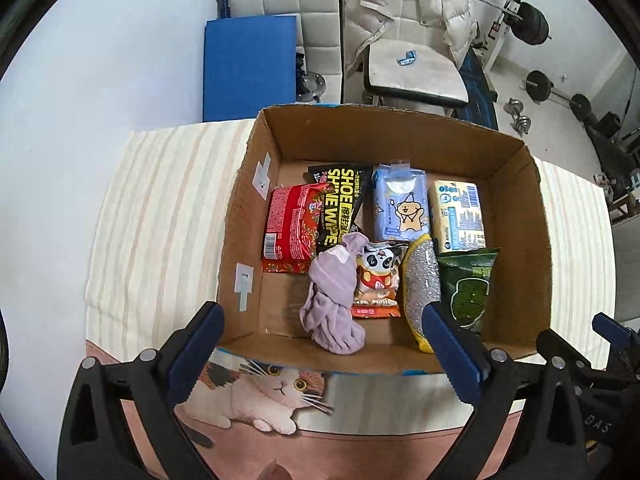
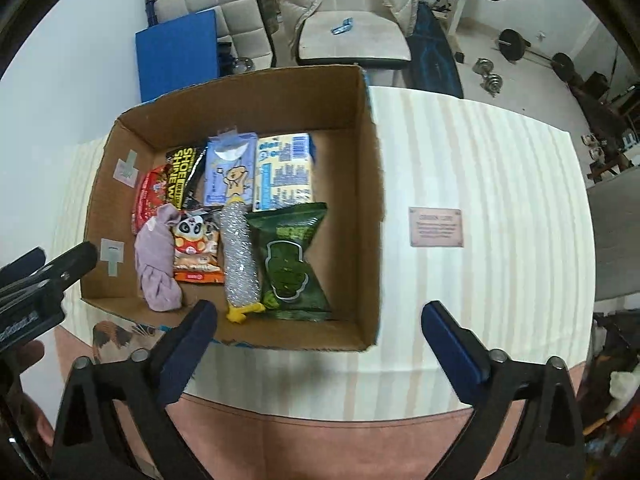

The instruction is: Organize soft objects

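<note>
An open cardboard box (image 1: 400, 120) stands on the table, with soft packs lying flat inside. A knotted lilac cloth (image 1: 334, 300) lies near the front wall beside a panda snack pack (image 1: 378, 280), a silver and yellow sponge (image 1: 420, 284) and a green bag (image 1: 470, 284). Behind them are a red pack (image 1: 292, 228), black shoe wipes (image 1: 342, 204), a blue wipes pack (image 1: 400, 204) and a yellow tissue pack (image 1: 458, 216). My left gripper (image 1: 322, 316) hangs open above the box's front edge, holding nothing. My right gripper (image 2: 318, 310) is open and holds nothing above the box's (image 2: 372, 200) near right corner.
A striped cloth (image 1: 160, 220) covers the table, with a cat picture (image 1: 272, 392) at its near edge and a small label (image 2: 436, 227) right of the box. Beyond the table stand chairs with a white jacket (image 1: 404, 12), a blue pad (image 1: 250, 64) and gym weights (image 1: 532, 24).
</note>
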Motion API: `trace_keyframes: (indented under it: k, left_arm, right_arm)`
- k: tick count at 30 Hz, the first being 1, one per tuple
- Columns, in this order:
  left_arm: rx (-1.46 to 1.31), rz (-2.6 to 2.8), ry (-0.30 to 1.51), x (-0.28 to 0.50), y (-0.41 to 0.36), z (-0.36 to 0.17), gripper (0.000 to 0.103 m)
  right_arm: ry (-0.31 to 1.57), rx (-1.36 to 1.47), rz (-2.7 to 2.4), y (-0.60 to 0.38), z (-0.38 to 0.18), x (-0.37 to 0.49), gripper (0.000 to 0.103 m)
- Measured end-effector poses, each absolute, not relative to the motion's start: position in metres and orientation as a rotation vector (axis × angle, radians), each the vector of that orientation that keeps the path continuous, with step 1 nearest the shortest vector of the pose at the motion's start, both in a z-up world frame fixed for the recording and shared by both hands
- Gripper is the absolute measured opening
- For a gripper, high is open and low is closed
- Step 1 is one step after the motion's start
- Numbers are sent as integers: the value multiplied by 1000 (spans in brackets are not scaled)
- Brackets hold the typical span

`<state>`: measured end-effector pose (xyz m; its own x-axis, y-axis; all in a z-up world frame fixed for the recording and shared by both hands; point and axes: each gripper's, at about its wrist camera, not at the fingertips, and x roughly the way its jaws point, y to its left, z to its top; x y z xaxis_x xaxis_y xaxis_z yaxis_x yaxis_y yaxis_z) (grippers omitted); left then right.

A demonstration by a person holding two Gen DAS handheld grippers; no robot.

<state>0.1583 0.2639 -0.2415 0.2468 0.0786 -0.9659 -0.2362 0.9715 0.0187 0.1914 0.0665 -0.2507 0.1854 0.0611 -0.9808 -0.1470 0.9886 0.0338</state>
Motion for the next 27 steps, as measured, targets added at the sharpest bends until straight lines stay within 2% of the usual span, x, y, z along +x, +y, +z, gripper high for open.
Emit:
trace_keyframes:
  k: [9,19,27]
  left_arm:
    - [-133,209,1250,140,250,-212,103]
    - [-126,185,1097,83,220,-118,103]
    - [-128,165,1026,36,201,-66,103]
  right_arm:
    - [1323,-73,137,54,-223,179,103]
    - [1170,-88,184,30,-123,120,103]
    - [1079,-72,192,8,-57,66,103]
